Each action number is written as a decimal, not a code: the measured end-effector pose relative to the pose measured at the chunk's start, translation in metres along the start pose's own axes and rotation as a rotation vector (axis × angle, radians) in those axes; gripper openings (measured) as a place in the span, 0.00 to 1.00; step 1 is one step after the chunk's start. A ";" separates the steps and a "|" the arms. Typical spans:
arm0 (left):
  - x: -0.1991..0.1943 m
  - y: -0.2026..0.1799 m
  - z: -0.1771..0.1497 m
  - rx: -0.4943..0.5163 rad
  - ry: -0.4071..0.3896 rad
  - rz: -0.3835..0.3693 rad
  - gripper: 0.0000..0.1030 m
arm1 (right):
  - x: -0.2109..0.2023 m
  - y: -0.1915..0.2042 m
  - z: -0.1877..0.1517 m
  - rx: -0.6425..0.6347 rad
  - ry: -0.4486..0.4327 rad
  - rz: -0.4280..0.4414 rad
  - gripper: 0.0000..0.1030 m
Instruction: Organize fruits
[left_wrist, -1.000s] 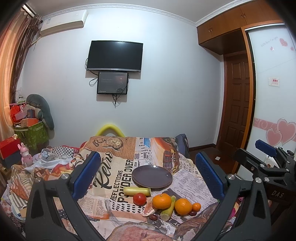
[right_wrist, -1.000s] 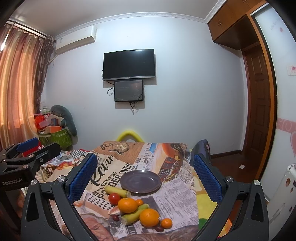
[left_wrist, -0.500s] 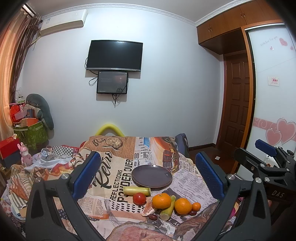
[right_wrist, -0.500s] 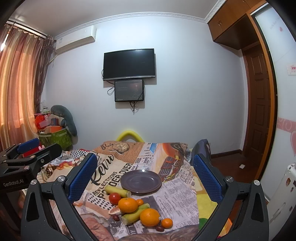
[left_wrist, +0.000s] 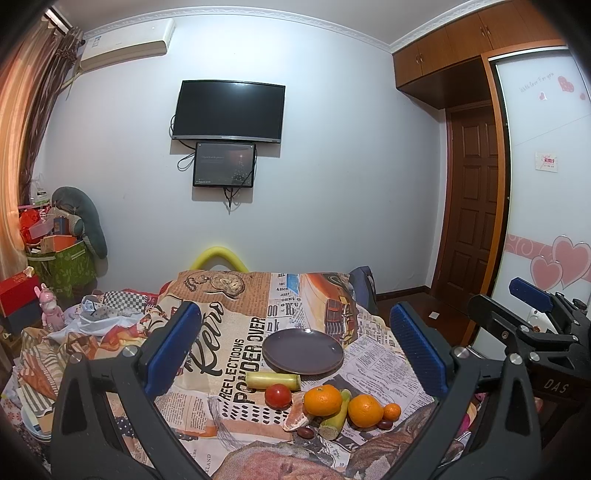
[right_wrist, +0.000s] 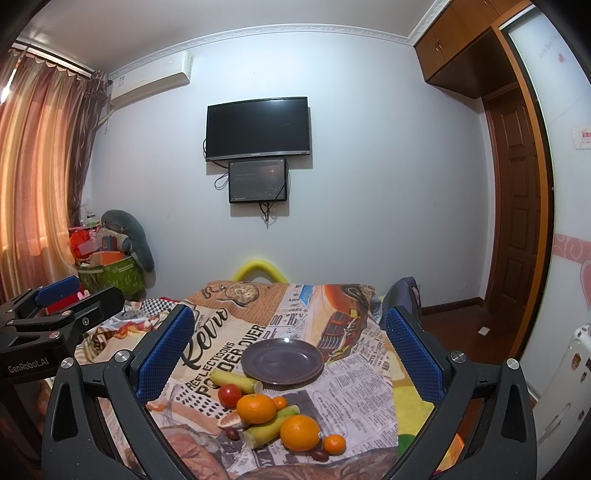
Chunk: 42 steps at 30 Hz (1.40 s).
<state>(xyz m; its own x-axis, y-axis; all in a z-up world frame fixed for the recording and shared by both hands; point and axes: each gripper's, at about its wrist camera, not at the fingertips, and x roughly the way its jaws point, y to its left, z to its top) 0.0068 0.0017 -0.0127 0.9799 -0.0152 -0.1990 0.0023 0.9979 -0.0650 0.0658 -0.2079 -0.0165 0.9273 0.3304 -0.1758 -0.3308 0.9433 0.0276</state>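
Both grippers are hanging above the near end of a counter (left_wrist: 380, 362) draped in a newspaper-print cloth (right_wrist: 229, 347), and neither is holding anything. The left gripper (left_wrist: 293, 343) is showing its jaws spread wide, the blue pads (left_wrist: 173, 347) standing well apart with only the cloth and fruit visible between them. The right gripper (right_wrist: 288, 350) is likewise spread wide and is pinching nothing.

Between the left jaws and low in the view, the fruit is lying in a loose cluster on the cloth. A red tomato (left_wrist: 277, 396) is sitting nearest the left pad, with a yellow-green stalk piece (left_wrist: 272, 380) lying crosswise just beyond it. Next to the tomato toward the right pad, a large orange (left_wrist: 323, 400) is resting against a second stalk piece (left_wrist: 335, 413), which is lying slantwise. A grapefruit wedge (left_wrist: 295, 419) is lying just in front of the tomato, close to a dark date (left_wrist: 305, 432). Closer to the right pad, another orange (left_wrist: 365, 410) is touching a small tangerine (left_wrist: 391, 411), with a second date (left_wrist: 384, 424) beside them.

Beyond the fruit, roughly midway between the jaws, a dark purple plate (left_wrist: 303, 350) is sitting with nothing on it. From the right wrist the same plate (right_wrist: 282, 360) is appearing just past the cluster.

Farther out, a television (left_wrist: 229, 110) is hanging on the far wall above a smaller screen (left_wrist: 224, 164), and a wooden door (left_wrist: 474, 206) is standing outside the right jaw.
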 end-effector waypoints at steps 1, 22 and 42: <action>0.000 0.000 -0.001 0.000 0.001 0.000 1.00 | 0.000 0.000 0.000 -0.001 0.000 0.000 1.00; 0.023 0.004 -0.009 -0.004 0.070 -0.008 1.00 | 0.017 -0.009 -0.010 0.006 0.064 0.018 1.00; 0.130 0.021 -0.070 0.009 0.428 -0.039 0.80 | 0.096 -0.045 -0.090 -0.008 0.473 0.057 0.68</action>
<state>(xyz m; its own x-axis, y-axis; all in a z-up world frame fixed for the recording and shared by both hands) 0.1203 0.0164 -0.1083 0.8081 -0.0763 -0.5841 0.0416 0.9965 -0.0726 0.1537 -0.2215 -0.1233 0.7266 0.3285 -0.6034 -0.3817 0.9233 0.0431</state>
